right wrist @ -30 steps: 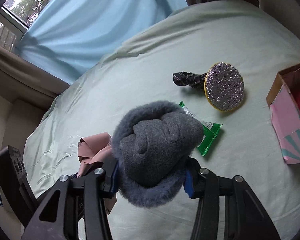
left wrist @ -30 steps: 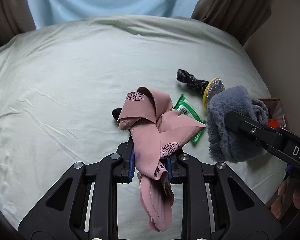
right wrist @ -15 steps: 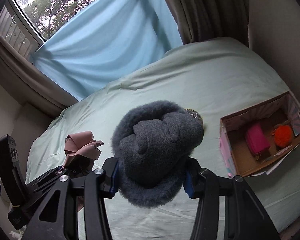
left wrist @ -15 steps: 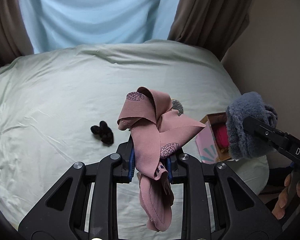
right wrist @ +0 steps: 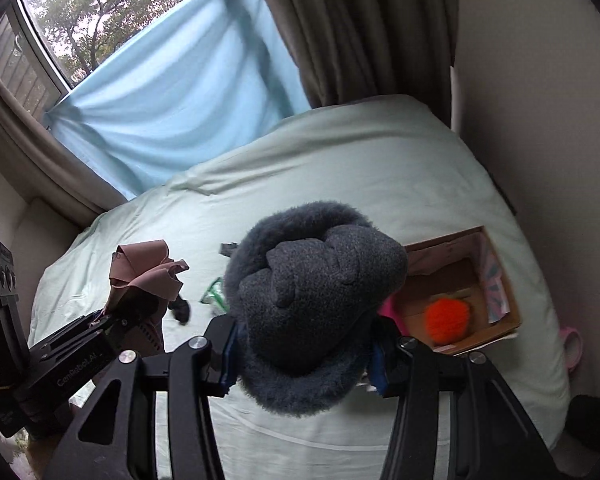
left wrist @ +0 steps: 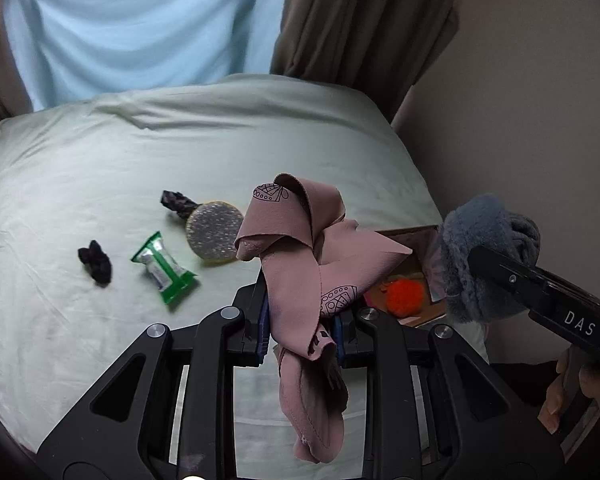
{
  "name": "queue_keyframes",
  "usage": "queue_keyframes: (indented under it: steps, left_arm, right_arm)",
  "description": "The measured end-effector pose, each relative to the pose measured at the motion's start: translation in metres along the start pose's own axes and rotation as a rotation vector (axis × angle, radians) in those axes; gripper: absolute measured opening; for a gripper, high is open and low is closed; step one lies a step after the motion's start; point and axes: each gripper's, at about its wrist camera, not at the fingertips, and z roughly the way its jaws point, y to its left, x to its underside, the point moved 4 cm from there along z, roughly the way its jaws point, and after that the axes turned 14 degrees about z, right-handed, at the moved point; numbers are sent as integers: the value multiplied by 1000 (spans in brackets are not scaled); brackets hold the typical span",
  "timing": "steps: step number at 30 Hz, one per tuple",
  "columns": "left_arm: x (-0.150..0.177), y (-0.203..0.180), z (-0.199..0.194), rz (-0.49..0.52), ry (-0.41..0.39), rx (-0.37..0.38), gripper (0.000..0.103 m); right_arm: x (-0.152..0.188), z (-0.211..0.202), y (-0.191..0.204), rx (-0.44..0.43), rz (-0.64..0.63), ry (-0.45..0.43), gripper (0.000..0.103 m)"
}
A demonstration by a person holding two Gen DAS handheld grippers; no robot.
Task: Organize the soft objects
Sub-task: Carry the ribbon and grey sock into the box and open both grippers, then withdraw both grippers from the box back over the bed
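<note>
Bed (left wrist: 100, 184) below; left tongs (left wrist: 300, 332) pinch pink cloth (left wrist: 300, 264), long axis vertical; right tongs (right wrist: 304, 356) clamp grey fleece (right wrist: 316, 280).

"DAS" on right tool (left wrist: 460, 268), "GenRobot.AI" on left tool (right wrist: 112, 316)

I see matt pink cloth (left wrist: 300, 280) with a fine weave, a fuzzy grey fleece bundle (right wrist: 316, 304), a smooth pale sheet (left wrist: 100, 184) faintly creased, a glossy green plastic wrapper (left wrist: 164, 272), a glittery round pad (left wrist: 214, 232), a brown cardboard box (right wrist: 496, 328) and a fluffy orange pompom (right wrist: 448, 318).
</note>
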Motion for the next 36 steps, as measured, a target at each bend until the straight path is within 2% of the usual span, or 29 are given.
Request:
queue_keyframes:
  steps: [8, 15, 24, 28, 30, 31, 32, 33, 34, 35, 36]
  left_arm:
    - [-8, -74, 82, 3, 125, 41, 21]
    - [0, -104, 158, -1, 240, 70, 21]
    - [4, -120, 244, 15, 355, 89, 21]
    - [5, -126, 267, 33, 407, 96, 21]
    - [4, -129, 268, 25, 400, 110, 23]
    - [4, -129, 269, 25, 403, 116, 36]
    - [4, -129, 270, 28, 416, 116, 74]
    - [5, -127, 272, 34, 431, 115, 97]
    - [6, -127, 271, 40, 437, 111, 103]
    - [9, -124, 271, 42, 443, 109, 103]
    - [11, -120, 270, 38, 453, 113, 103]
  right_arm:
    - [-37, 26, -84, 63, 33, 63, 46]
    - [-51, 79, -146, 123, 98, 151, 46]
    - [-63, 149, -189, 154, 164, 267, 46]
    - [-65, 173, -197, 162, 184, 316, 49]
    - [-65, 180, -200, 176, 191, 332, 51]
    - [-65, 184, -202, 186, 200, 345, 55]
    - [-66, 186, -205, 195, 207, 350, 63]
    - [-66, 188, -206, 209, 212, 353, 70]
    - [-66, 189, -203, 194, 216, 351, 84]
    - [-66, 188, -202, 176, 217, 350, 95]
    - [-66, 187, -200, 167, 211, 352, 100]
